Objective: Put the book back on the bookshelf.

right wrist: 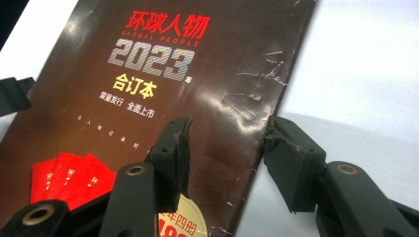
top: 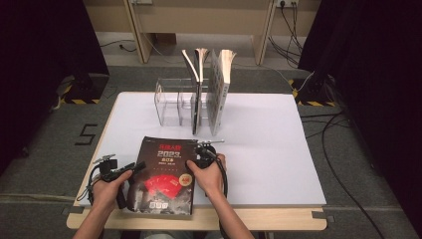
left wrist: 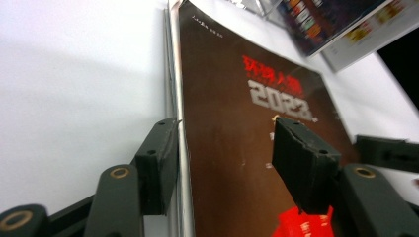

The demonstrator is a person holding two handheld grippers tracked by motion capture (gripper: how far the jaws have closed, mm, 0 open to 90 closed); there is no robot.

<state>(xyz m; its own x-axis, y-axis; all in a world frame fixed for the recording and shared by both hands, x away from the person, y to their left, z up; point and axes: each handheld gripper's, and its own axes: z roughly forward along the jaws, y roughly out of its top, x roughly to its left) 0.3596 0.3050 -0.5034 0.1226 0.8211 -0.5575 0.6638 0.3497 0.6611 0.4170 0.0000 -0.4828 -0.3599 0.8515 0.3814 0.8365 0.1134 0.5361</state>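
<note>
A thick dark brown book with "2023" and red envelopes on its cover lies flat near the front edge of the white table. My left gripper is at the book's left edge. In the left gripper view this gripper is open, one jaw on the table against the spine and the other hanging over the cover. My right gripper is at the book's right edge. In the right gripper view it is open astride that edge, its left jaw over the cover and its right jaw over the bare table.
A clear plastic book rack stands at the middle back of the table. Three books stand upright at its right end, the outer one white and fanned open on top. Black curtains and cables flank the table.
</note>
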